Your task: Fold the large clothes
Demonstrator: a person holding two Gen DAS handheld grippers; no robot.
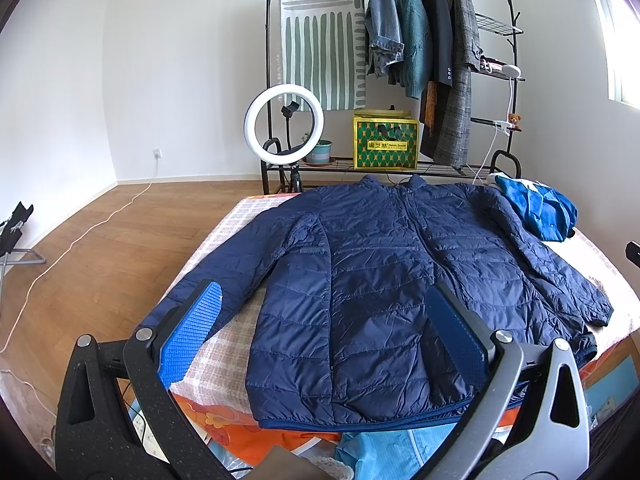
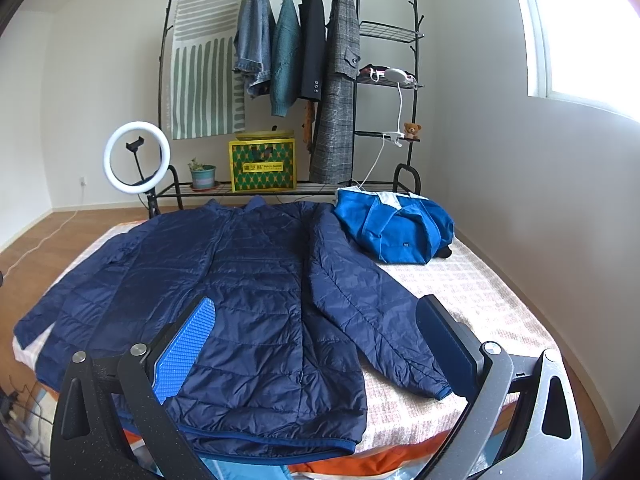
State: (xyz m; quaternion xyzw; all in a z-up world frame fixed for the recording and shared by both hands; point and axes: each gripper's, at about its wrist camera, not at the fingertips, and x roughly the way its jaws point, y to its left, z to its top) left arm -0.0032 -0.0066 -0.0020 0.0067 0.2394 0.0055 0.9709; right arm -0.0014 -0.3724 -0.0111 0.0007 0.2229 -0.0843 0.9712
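Two grippers are hovering over the near end of a bed, both with jaws spread wide and gripping nothing.

Starting at the left, the left gripper is hanging above the hem of the navy puffer jacket. Its blue ribbed pad is showing over the jacket's left sleeve and the checked bedspread, while the opposite finger is standing over the right half of the jacket's body. Neither finger is visibly touching the fabric. The gripper is pointing forward along the bed, tilted slightly downward.

The jacket itself is lying flat and front-up on the bedspread, collar toward the far end, hem at the near edge, both sleeves spread out to the sides.

Moving right, the right gripper is likewise hanging open wide. Its blue pad is sitting over the jacket's lower body, and its dark finger is just beside the cuff of the right sleeve, over bare bedspread; contact with the cuff cannot be judged. It too is facing forward and angled down a little.

Farther right, at the far corner of the bed, a bright blue garment is lying in a folded bundle, just beside the jacket's shoulder.
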